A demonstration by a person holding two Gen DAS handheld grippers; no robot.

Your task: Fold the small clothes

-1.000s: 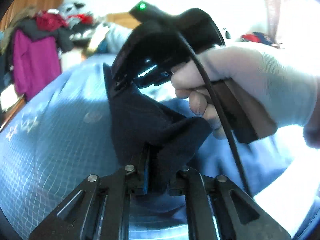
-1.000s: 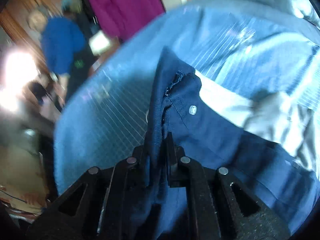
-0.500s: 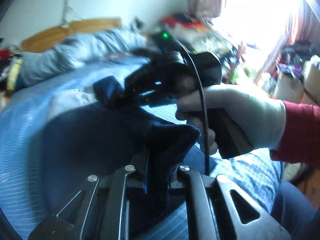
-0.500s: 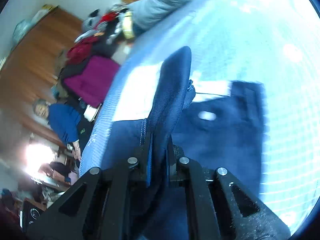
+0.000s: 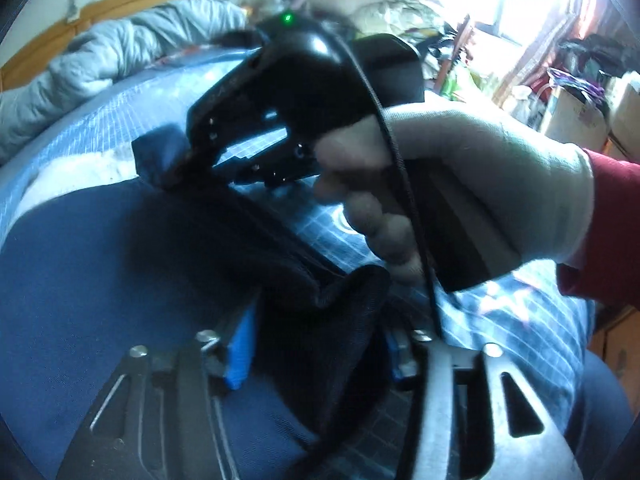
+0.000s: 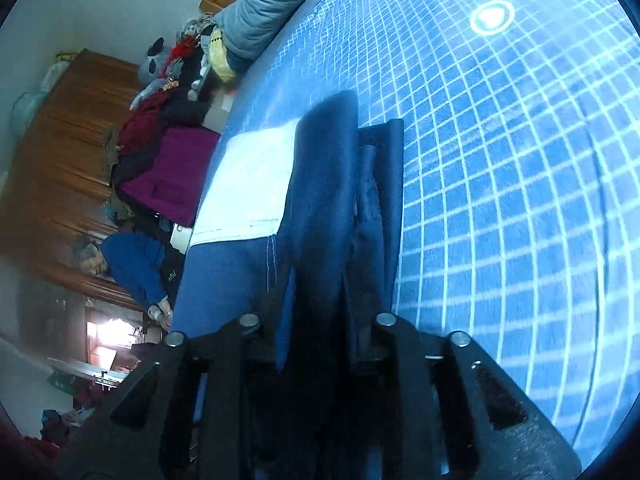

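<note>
A navy garment [image 5: 100,280] lies spread on the blue checked bedsheet [image 5: 500,320], with a white patch [image 5: 72,176] at its far edge. My left gripper [image 5: 320,354] is open, and a dark fold of the garment still sits loosely between its blue pads. A gloved hand [image 5: 480,168] holds my right gripper [image 5: 188,164] at the garment's far corner. In the right wrist view, my right gripper [image 6: 320,340] has its jaws parted, with a ridge of the navy garment [image 6: 320,200] running forward between them. The white patch [image 6: 248,184] lies to its left.
A grey duvet [image 5: 100,60] is bunched at the head of the bed against a wooden headboard. Off the bed's side are a pile of clothes [image 6: 168,152], a wooden wardrobe and a person in blue [image 6: 136,264]. Clutter [image 5: 580,80] fills the window side.
Both grippers came down to the bed with the garment, which now lies spread out. The left jaws have opened wide and the right jaws have parted. Earlier both were clamped on the cloth.
</note>
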